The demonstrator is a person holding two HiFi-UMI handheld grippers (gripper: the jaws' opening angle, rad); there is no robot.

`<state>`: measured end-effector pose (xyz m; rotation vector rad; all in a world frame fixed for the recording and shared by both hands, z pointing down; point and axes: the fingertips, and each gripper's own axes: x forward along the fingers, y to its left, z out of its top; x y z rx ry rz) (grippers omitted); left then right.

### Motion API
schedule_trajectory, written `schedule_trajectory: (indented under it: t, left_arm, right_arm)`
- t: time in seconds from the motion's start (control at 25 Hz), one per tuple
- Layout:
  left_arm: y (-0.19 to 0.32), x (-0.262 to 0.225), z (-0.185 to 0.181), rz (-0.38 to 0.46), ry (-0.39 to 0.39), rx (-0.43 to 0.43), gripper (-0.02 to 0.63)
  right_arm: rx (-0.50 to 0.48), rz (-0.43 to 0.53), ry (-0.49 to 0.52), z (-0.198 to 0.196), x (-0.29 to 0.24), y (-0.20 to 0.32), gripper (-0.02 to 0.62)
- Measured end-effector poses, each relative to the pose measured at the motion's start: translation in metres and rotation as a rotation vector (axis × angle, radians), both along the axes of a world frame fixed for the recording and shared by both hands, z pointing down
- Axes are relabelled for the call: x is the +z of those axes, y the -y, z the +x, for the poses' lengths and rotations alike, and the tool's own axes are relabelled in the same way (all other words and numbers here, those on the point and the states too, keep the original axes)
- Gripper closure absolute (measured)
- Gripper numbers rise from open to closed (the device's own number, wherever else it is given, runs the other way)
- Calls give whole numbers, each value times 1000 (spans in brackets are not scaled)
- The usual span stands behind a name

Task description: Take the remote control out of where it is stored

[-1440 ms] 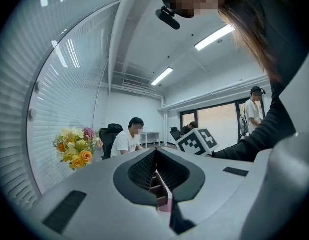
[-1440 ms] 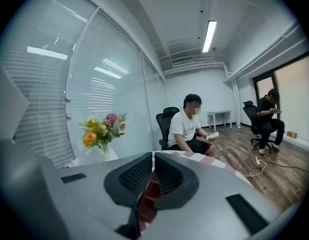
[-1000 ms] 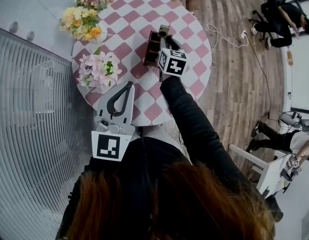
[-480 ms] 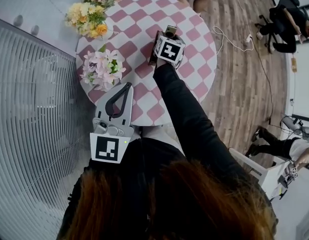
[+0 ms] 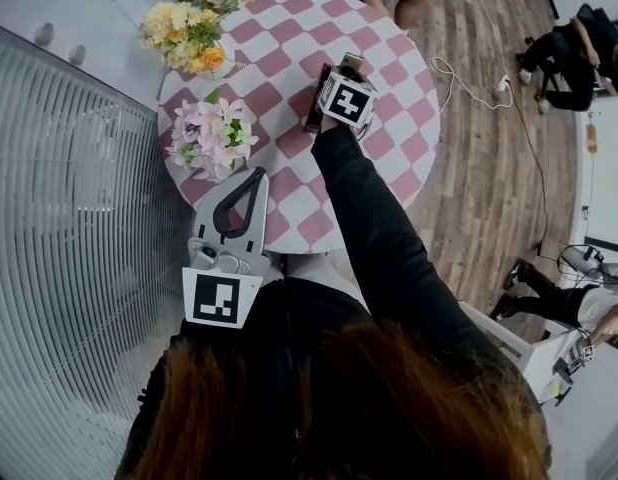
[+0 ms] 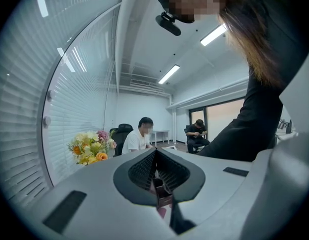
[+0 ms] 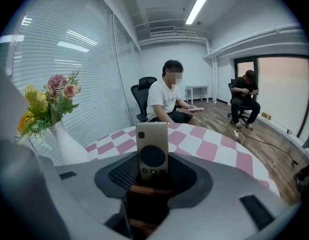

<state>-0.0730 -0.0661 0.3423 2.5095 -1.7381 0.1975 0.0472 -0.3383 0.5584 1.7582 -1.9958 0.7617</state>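
A beige remote control with a dark round pad stands upright in a brown wooden holder on the pink-and-white checked round table. My right gripper reaches over the holder, and the remote stands between its jaws. The jaws are closing, and I cannot see the pads pressing on it. In the head view the marker cube hides most of the right gripper. My left gripper hovers at the table's near edge. The left gripper is shut and holds nothing.
A pink bouquet and a yellow bouquet stand on the table's left side, the latter in a white vase. A person sits at the far side. A blinds-covered glass wall runs along the left. A cable lies on the wood floor.
My right gripper has moved forward over the holder, so the remote now stands between its jaws. The left gripper has stayed where it was.
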Motion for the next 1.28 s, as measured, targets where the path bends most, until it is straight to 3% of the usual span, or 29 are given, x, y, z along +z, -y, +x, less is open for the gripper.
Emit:
schedule_trajectory:
  t: [0.76, 1.28]
  left_arm:
    - [-1, -1, 9, 14, -24, 42, 597]
    - [-2, -8, 12, 43, -46, 69, 597]
  right_arm:
    - [-90, 247, 86, 18, -75, -7, 408]
    - [-187, 415, 184, 23, -163, -58, 408]
